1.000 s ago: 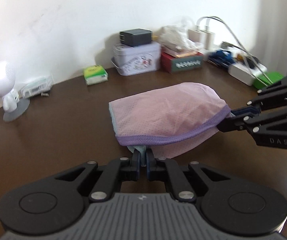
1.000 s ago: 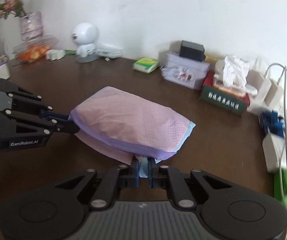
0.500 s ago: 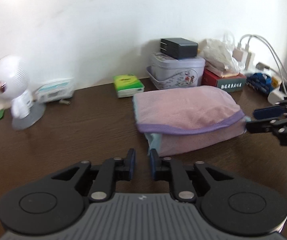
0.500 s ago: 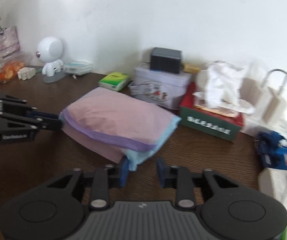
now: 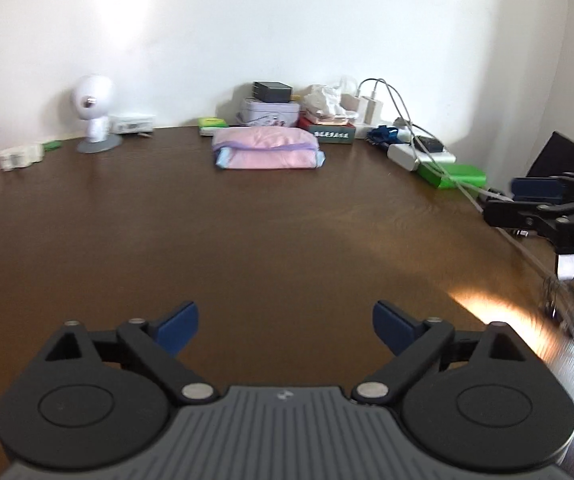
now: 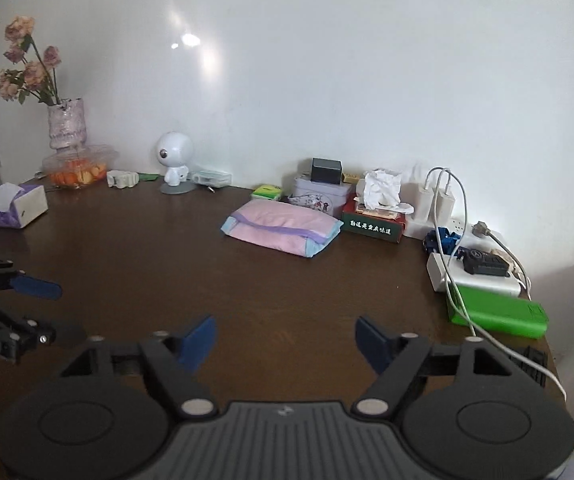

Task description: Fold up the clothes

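Observation:
The folded pink garment (image 5: 267, 154) (image 6: 283, 230), with purple trim and a pale blue layer underneath, lies at the far side of the brown table (image 5: 271, 248) next to the boxes by the wall. My left gripper (image 5: 285, 316) is well back from it over bare table. Its jaws are opening wide with nothing between them. My right gripper (image 6: 285, 330) is equally far back, jaws also opening and empty. Each gripper shows at the edge of the other's view: the right gripper (image 5: 503, 202) and the left gripper (image 6: 47, 312).
Along the wall stand a tin (image 6: 319, 196), a green tissue box (image 6: 373, 224), chargers with cables (image 6: 435, 200), a power strip (image 6: 475, 276) and a green box (image 6: 499, 312). A white round-headed figure (image 6: 173, 160), a fruit bowl (image 6: 79, 166), a vase (image 6: 67, 124) and a tissue box (image 6: 19, 206) are at the left.
Both grippers let go of the folded garment, opened wide and pulled back across the table. The garment now lies flat and far off by the boxes.

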